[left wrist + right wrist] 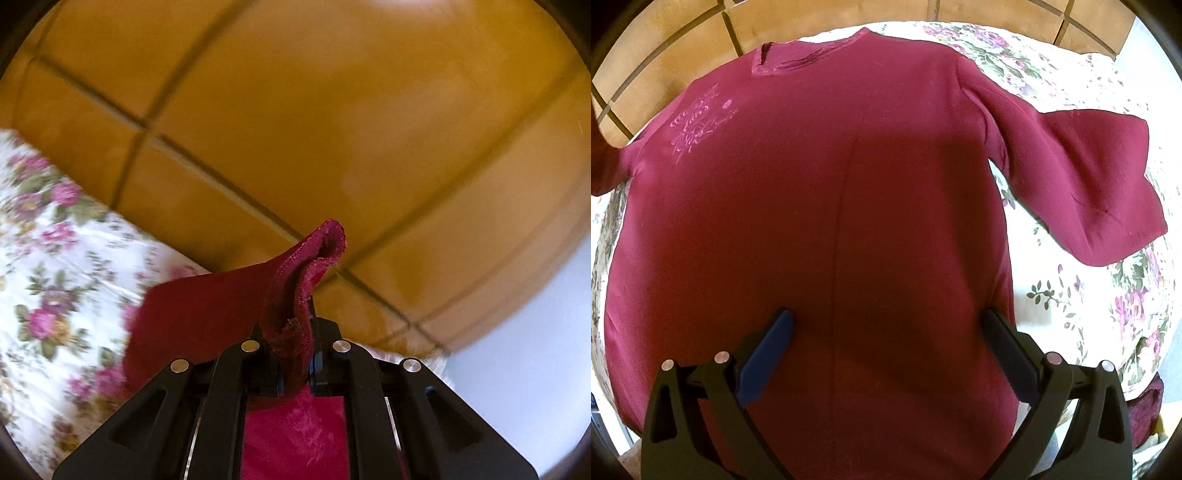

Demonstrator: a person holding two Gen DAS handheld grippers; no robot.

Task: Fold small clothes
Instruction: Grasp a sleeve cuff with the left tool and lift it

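The left gripper (293, 354) is clamped on a bunched edge of the maroon shirt (827, 206), lifting it above the floral bedsheet (1137, 306). The right gripper (886, 336) hovers over the shirt's lower half, jaws spread wide; the shirt lies flat, one sleeve (1093, 184) outstretched

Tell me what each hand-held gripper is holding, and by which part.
The left hand-held gripper is shut on the maroon shirt, pinching a bunched hemmed edge. The right hand-held gripper is open over the shirt, holding nothing.
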